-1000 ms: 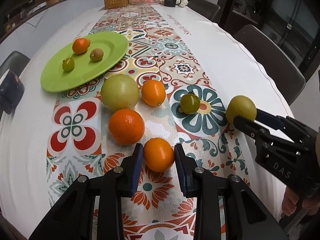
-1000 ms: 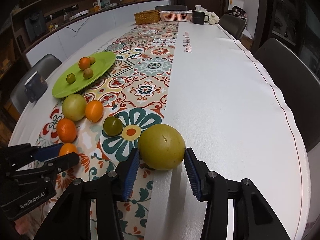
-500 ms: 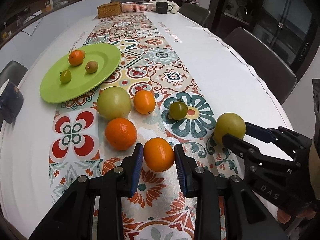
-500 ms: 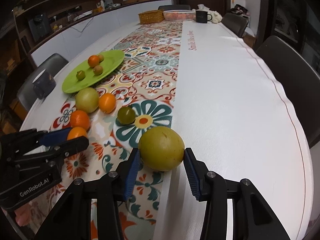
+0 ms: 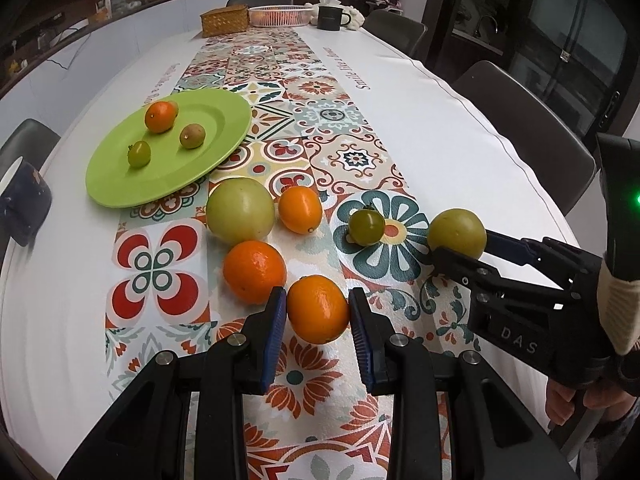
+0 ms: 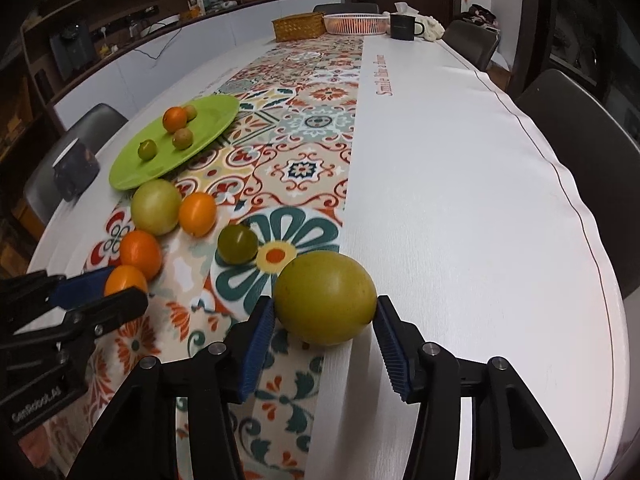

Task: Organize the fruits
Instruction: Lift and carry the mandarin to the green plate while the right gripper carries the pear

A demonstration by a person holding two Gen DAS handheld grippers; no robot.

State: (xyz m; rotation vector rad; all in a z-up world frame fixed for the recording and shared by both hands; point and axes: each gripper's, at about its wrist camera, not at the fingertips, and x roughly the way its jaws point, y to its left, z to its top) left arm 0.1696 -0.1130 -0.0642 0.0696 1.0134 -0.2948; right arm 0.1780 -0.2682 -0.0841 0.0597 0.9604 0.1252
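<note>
My left gripper (image 5: 318, 322) is shut on an orange (image 5: 318, 309) and holds it just above the patterned runner. My right gripper (image 6: 325, 322) is shut on a large yellow-green fruit (image 6: 326, 297), which also shows in the left wrist view (image 5: 457, 232). A green plate (image 5: 120, 184) at the left holds a small orange (image 5: 159, 117) and two small greenish fruits. Loose on the runner lie a big pale green fruit (image 5: 240, 210), two oranges (image 5: 254, 271) (image 5: 300, 209) and a small dark green fruit (image 5: 367, 227).
A dark mug (image 5: 24, 208) stands at the table's left edge. A wicker box (image 5: 224, 22), a pink basket (image 5: 280, 15) and a black mug (image 5: 330, 18) stand at the far end. Dark chairs (image 5: 520, 120) line the right side.
Both grippers have lifted and drawn back slightly with their fruits held; the table appears lower and farther in both views. The loose fruits have not moved.
</note>
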